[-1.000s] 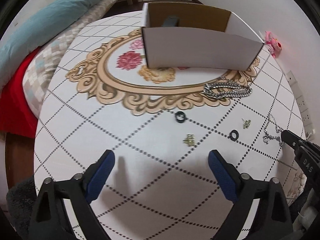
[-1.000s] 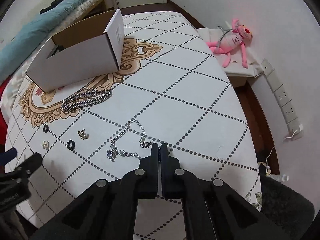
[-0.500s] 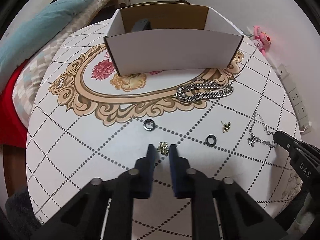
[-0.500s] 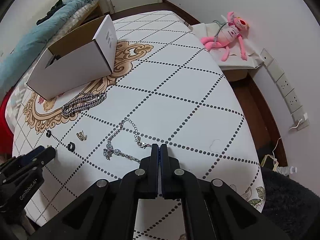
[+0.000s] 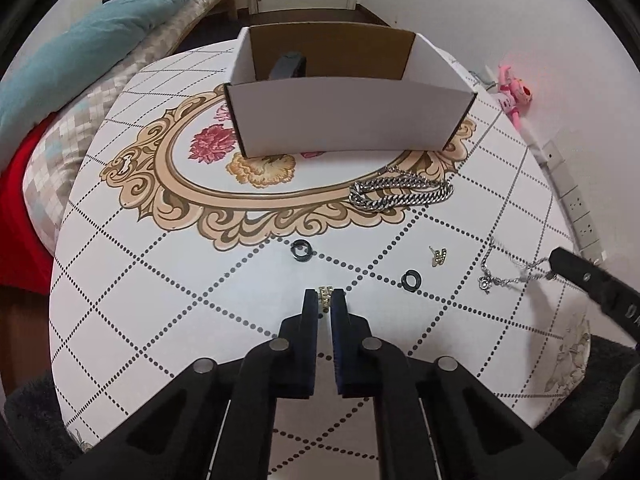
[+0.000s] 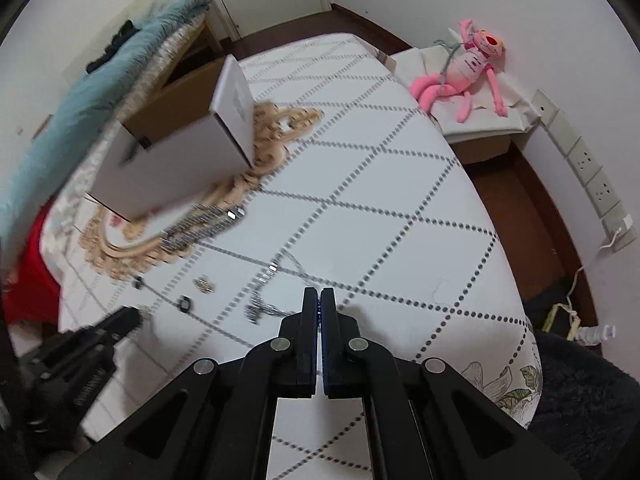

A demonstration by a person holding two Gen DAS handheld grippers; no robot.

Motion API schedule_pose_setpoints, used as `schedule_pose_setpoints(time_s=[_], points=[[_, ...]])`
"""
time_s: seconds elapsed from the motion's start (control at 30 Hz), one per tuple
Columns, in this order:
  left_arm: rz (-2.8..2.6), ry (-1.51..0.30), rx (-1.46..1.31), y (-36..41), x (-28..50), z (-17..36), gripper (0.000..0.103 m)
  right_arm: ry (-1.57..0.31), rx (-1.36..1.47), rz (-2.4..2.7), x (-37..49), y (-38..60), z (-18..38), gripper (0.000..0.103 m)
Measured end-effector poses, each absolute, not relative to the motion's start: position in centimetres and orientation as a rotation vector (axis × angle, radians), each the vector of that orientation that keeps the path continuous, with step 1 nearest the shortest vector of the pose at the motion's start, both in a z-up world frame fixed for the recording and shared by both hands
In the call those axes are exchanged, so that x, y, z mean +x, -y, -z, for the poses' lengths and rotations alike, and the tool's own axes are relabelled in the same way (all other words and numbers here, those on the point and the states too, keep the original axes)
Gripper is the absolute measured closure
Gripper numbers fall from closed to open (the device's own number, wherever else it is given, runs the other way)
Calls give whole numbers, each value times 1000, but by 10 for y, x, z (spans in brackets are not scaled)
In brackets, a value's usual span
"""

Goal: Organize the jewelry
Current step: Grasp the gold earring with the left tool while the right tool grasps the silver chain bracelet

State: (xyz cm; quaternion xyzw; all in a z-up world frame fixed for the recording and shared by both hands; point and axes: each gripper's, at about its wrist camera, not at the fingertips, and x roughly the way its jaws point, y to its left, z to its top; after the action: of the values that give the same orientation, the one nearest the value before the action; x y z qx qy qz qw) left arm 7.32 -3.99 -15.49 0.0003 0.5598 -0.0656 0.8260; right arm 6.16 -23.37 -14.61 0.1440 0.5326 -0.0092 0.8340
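The left gripper (image 5: 325, 296) had pinched shut on a small gold earring (image 5: 325, 293), which stuck out just past the tips, low over the table (image 5: 160, 300). The right gripper (image 6: 318, 293) was shut too, apparently gripping the thin silver necklace (image 5: 508, 270), whose chain trailed away leftward; blur hid the contact. Past the left tips lay 2 black rings (image 5: 302, 251) (image 5: 411, 280) and a second gold earring (image 5: 439, 256), well apart with bare cloth between. Farther off, the heavy chain (image 5: 400, 194) ran crosswise just before the open white box (image 5: 348, 120), its long side facing the camera. A dark item inside was partly hidden.
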Motion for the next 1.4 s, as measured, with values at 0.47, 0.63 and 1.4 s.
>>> schedule_pose_setpoints(time_s=[0.47,0.63,1.4], points=[[147,-1139,-190,-6,81,112,97,-1026,344,-84,74,225,85,103],[153,-1232,-178,8,85,147,64,-1064,335,-88,76,220,103,103],[154,-1188,-7,41,82,166,98,-1196,386,-35,77,242,166,64]])
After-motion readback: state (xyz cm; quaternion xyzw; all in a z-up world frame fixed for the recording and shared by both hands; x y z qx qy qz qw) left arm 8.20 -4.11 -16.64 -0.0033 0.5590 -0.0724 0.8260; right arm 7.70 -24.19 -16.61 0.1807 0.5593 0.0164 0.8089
